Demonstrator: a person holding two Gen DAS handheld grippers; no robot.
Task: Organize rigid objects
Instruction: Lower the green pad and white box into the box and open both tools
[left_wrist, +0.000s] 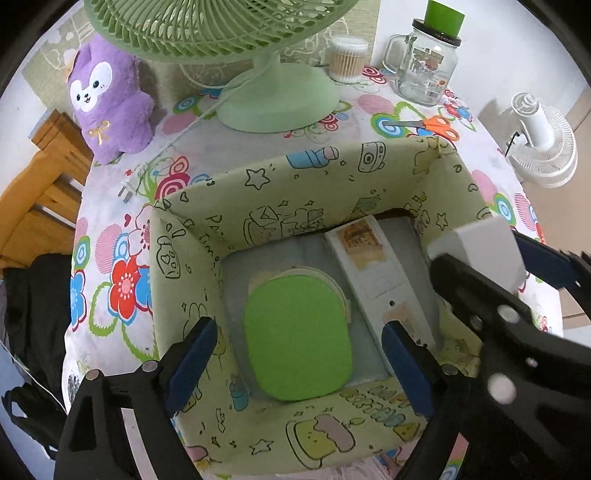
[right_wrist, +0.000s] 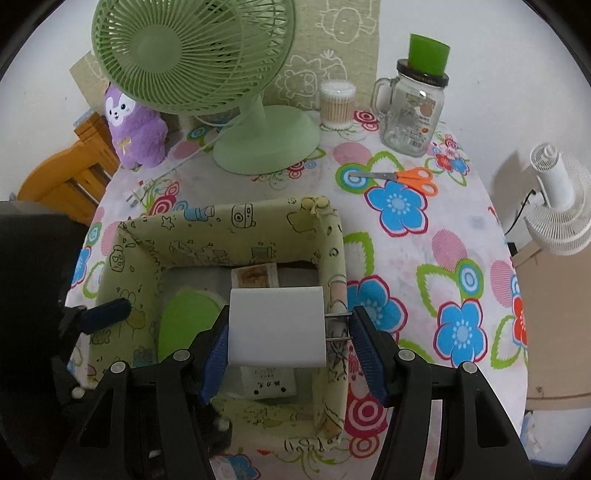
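Two grippers are working over a green fabric storage box (left_wrist: 258, 192) printed with black doodles, sitting on a flower-patterned tablecloth (right_wrist: 424, 240). Left gripper (left_wrist: 299, 332) is hanging above the box interior, jaws spread wide with nothing between the blue pads (left_wrist: 195, 354); directly beneath it a green oval-faced object (left_wrist: 299, 339) is lying flat on the box floor, beside a long white remote-like object (left_wrist: 376, 273) that is also lying on the floor. Right gripper (right_wrist: 288, 336) is gripping a white blocky plug adapter (right_wrist: 277, 325), one pad against its left face, the other against its two metal prongs (right_wrist: 338, 326), and is holding it above the right side of the box. Beyond the box are standing a green desk fan (right_wrist: 236, 110), a purple plush toy (right_wrist: 136, 129), a cotton-swab tub (right_wrist: 337, 103), and a glass mug jar (right_wrist: 410, 110) with a green cup (right_wrist: 428, 55) on top. Orange-handled scissors (right_wrist: 402, 179) are lying near the jar.
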